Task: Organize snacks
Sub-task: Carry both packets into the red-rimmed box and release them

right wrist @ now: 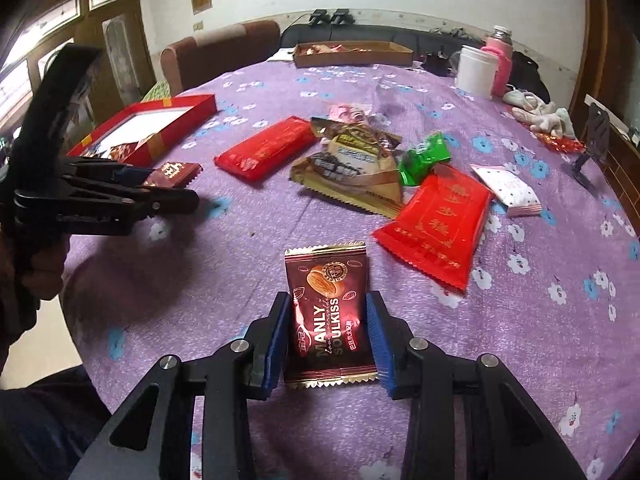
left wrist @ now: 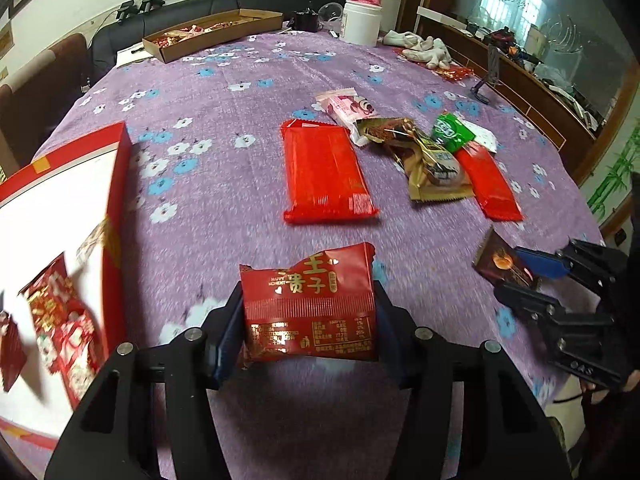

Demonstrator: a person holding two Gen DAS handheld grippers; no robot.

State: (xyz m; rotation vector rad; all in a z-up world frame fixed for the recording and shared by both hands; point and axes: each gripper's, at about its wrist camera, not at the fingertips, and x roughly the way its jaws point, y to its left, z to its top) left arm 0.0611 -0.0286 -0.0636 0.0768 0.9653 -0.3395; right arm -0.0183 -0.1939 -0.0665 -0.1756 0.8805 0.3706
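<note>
Right now my left gripper (left wrist: 308, 316) is clamped on a dark red snack packet (left wrist: 310, 308) with gold lettering, the pads pressing in on both of its sides and holding it off the purple flowered tablecloth (left wrist: 224, 112). Just to that side sits the red box (left wrist: 120, 184) with its white inside, where a few red-wrapped snacks (left wrist: 64, 320) already lie.

My right gripper (right wrist: 330, 332) has a maroon chocolate packet (right wrist: 330, 316) with a nut printed on it standing upright between the blue pads (right wrist: 380, 336). One pad touches the wrapper's edge; on the other side I cannot tell whether the pad presses or just stands beside it. In the left camera the same packet (left wrist: 504, 266) sticks out from between those fingers, so it looks carried.

Further out on the cloth lies the loose heap. A long red packet (left wrist: 326, 172) lies flat by itself, near the middle. Beside it, a pink packet (left wrist: 348, 110), a gold-brown packet (left wrist: 424, 160), a green one (left wrist: 450, 132) and a second red packet (left wrist: 492, 180) overlap each other, with a white dotted packet (right wrist: 508, 190) at the outer edge.

At the far side of the table stand a shallow cardboard tray (left wrist: 216, 34) of sweets, a white jar (left wrist: 360, 20) and a pink bottle (right wrist: 500, 62).
</note>
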